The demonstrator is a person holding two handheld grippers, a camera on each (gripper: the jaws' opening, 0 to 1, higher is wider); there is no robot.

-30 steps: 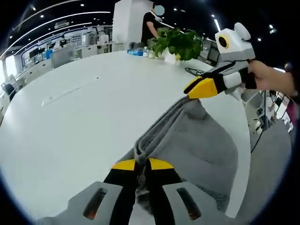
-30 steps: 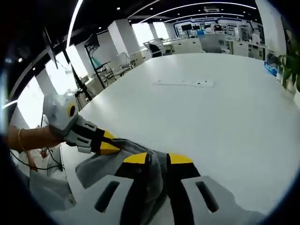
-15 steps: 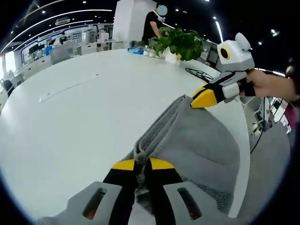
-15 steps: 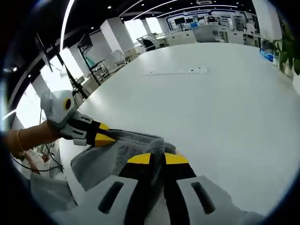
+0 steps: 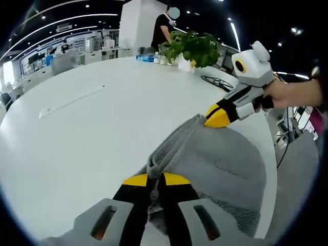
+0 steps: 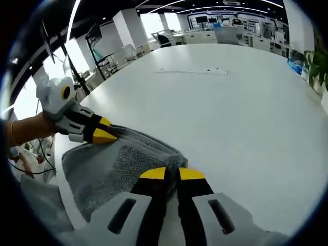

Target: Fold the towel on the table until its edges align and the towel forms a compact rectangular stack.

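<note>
A grey towel (image 5: 220, 161) lies on the white table (image 5: 92, 123), its near part reaching the table's front edge. My left gripper (image 5: 156, 179) is shut on one corner of it, the cloth bunched between the yellow tips. In the left gripper view my right gripper (image 5: 218, 117) comes in from the right, held by a hand, pinching the towel's far corner. In the right gripper view the towel (image 6: 110, 166) spreads to the left, my right gripper (image 6: 172, 173) is shut on its corner, and my left gripper (image 6: 102, 134) grips the opposite corner.
A potted green plant (image 5: 192, 46) and small blue items (image 5: 146, 57) stand at the table's far side, where a person (image 5: 165, 28) stands by a white pillar. A dark cable coil (image 5: 215, 81) lies near the plant. A pale strip (image 6: 192, 72) lies across the open tabletop.
Both grippers have carried their towel corners lower toward the table. The towel now lies flatter and more spread out; both grips have held.
</note>
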